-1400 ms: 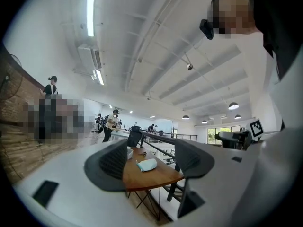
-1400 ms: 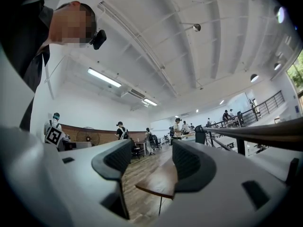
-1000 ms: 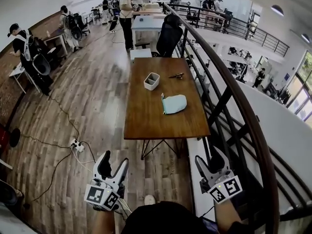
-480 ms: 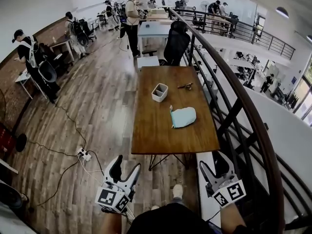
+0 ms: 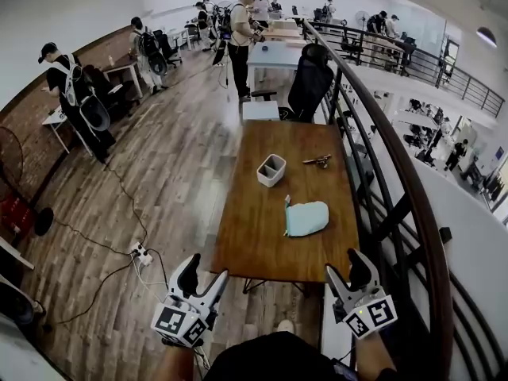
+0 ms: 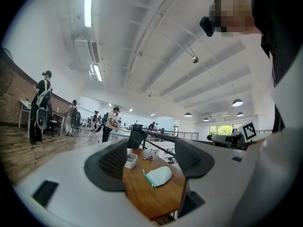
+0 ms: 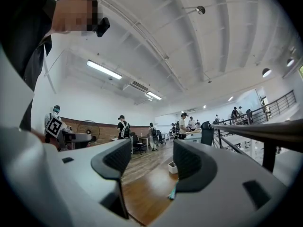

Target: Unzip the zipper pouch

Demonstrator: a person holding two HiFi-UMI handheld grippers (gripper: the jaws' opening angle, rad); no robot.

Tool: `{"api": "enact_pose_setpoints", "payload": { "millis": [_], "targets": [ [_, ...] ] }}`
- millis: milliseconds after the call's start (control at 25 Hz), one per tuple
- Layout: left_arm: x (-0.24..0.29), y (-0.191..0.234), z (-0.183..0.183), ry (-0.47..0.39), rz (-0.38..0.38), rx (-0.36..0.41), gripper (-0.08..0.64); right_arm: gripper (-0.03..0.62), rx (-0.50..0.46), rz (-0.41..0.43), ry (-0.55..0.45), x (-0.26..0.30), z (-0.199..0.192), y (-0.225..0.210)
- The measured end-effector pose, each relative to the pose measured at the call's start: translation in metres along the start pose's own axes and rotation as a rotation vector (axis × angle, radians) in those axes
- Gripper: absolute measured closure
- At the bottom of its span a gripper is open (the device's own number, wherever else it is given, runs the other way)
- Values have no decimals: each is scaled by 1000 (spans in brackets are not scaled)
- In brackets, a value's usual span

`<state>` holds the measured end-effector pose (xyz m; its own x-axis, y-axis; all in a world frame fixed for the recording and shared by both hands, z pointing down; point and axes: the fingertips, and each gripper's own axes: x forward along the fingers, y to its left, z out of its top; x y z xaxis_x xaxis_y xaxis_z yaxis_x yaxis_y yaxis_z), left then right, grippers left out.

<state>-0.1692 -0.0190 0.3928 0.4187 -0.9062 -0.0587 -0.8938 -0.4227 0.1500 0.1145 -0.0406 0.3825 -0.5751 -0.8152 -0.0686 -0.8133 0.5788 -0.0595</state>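
The zipper pouch [image 5: 306,217] lies on the wooden table [image 5: 252,252], toward its near right corner, and looks untouched. Just short of the table's near edge, the left gripper [image 5: 206,268] and right gripper [image 5: 343,264] are both spread wide and empty. This appears to be the approach. Next, one claw probably pins the pouch while the other pinches its zipper pull. Farther up the table sits a white bin [image 5: 271,170].

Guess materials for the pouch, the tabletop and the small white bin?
Pouch: soft fabric by the look, matte pale mint, slumped rounded shape.
Tabletop: wood or veneer, brown, visible grain, slight sheen.
Bin: probably plastic, white, stiff straight walls.
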Motion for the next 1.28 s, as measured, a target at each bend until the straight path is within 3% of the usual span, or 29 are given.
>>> {"api": "enact_pose_setpoints", "payload": {
  "millis": [240,600,1120,1280],
  "targets": [
    [50,-7,-8,13,35,50,256,322,13,61,-11,27,2,-44],
    [90,-29,-29,52,66,-20,256,342,44,146,46,50,-12,-84],
    [117,-5,-63,92,42,-26,256,356,-8,213,206,102,-90,-79],
    [132,9,-62,97,24,-31,256,357,-33,229,298,129,-120,-82]
  ]
}}
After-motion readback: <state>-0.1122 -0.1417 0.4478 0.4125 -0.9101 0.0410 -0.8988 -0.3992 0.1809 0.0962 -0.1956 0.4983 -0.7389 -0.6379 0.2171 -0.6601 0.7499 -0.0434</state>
